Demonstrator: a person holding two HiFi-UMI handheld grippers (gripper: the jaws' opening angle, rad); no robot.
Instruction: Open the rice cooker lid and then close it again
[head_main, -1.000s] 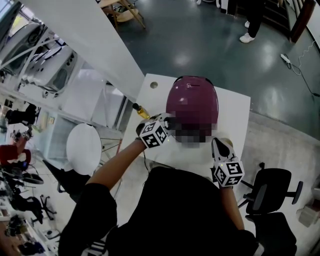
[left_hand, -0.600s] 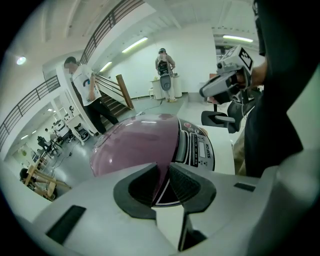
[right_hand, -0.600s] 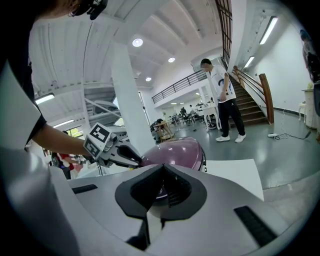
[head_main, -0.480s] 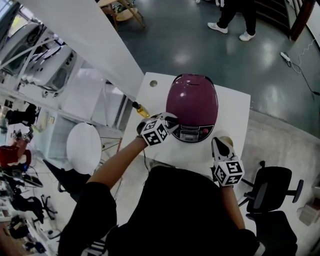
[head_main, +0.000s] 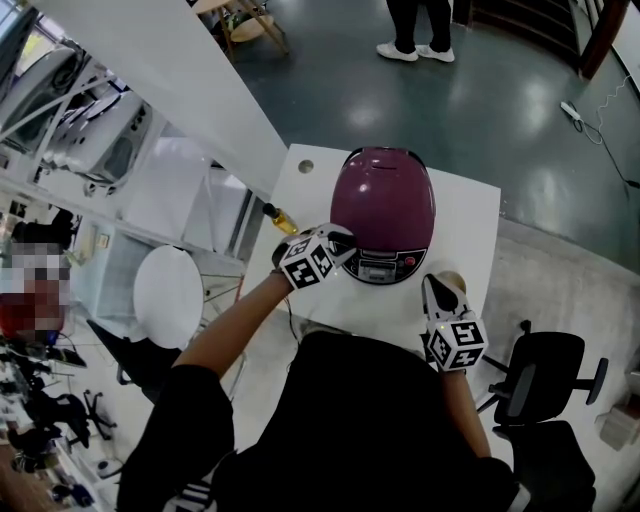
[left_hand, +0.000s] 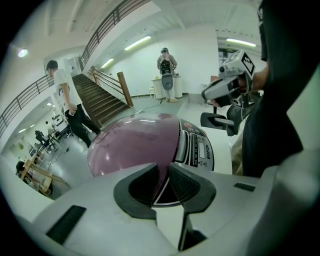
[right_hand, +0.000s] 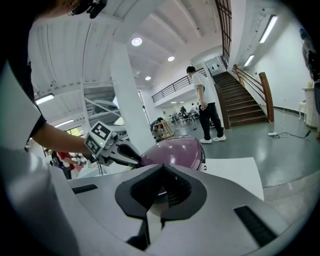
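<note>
Purple rice cooker (head_main: 383, 205) with lid down, midway across the white table (head_main: 470, 225), control panel (head_main: 378, 268) toward the person; left gripper (head_main: 343, 243) at its front-left edge, jaws a narrow gap apart, nothing between them; right gripper (head_main: 436, 285) over the table's near edge by its front-right corner, apart from it, jaws closed together, empty; black office chair (head_main: 545, 375) beside the table.
</note>
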